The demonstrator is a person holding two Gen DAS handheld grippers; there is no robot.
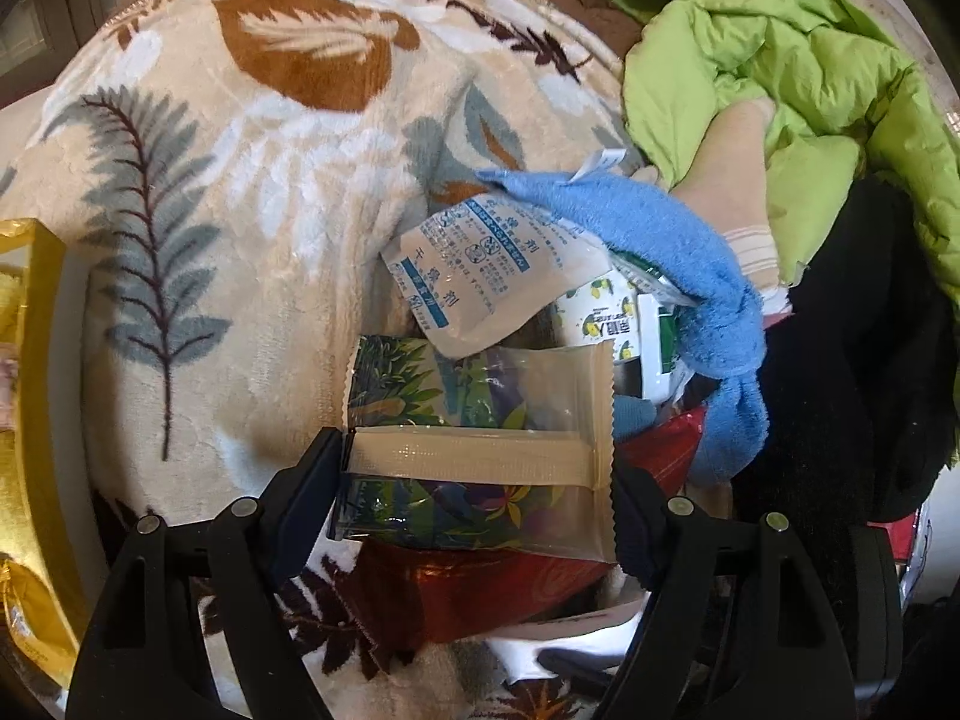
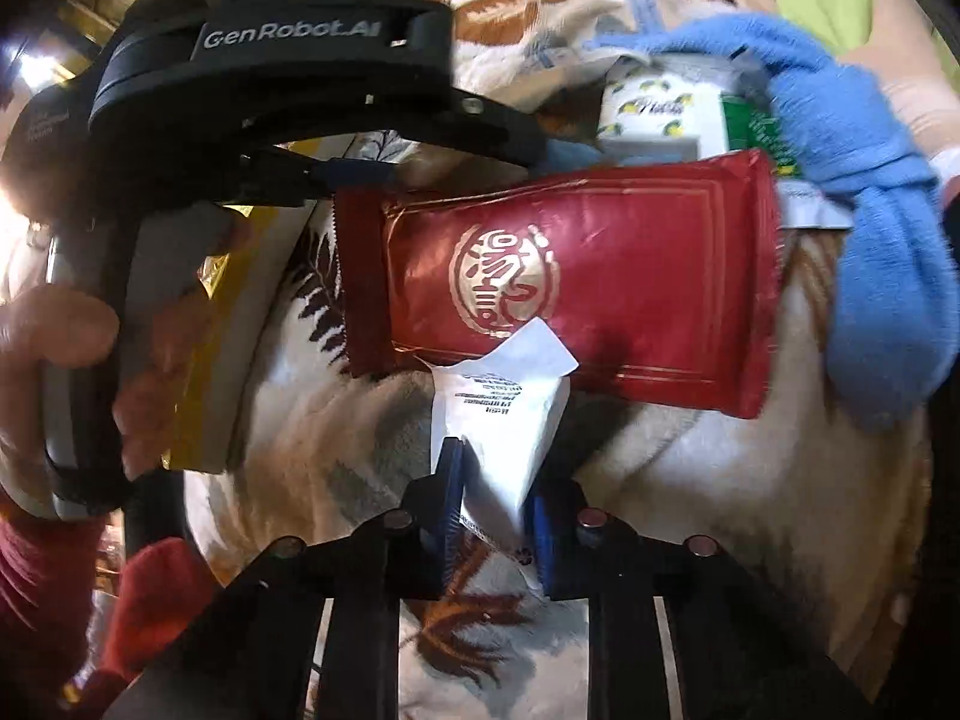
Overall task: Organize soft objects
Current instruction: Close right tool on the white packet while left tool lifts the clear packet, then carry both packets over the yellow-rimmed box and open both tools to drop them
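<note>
Over a cream fleece blanket with leaf print [image 1: 240, 240], the left claw [image 1: 477, 474] pinches a clear leaf-printed plastic packet [image 1: 480, 420] at 6 o'clock; its housing reads "GenRobot.AI". The right claw [image 2: 492, 516] pinches a white paper sachet [image 2: 504, 420] below a red foil packet [image 2: 570, 288].

The black gripper [image 2: 270, 60] says "GenRobot.AI" in white letters, and the white packet [image 1: 480, 276] has blue writing, and the red packet [image 2: 570, 282] has a round gold sign.
</note>
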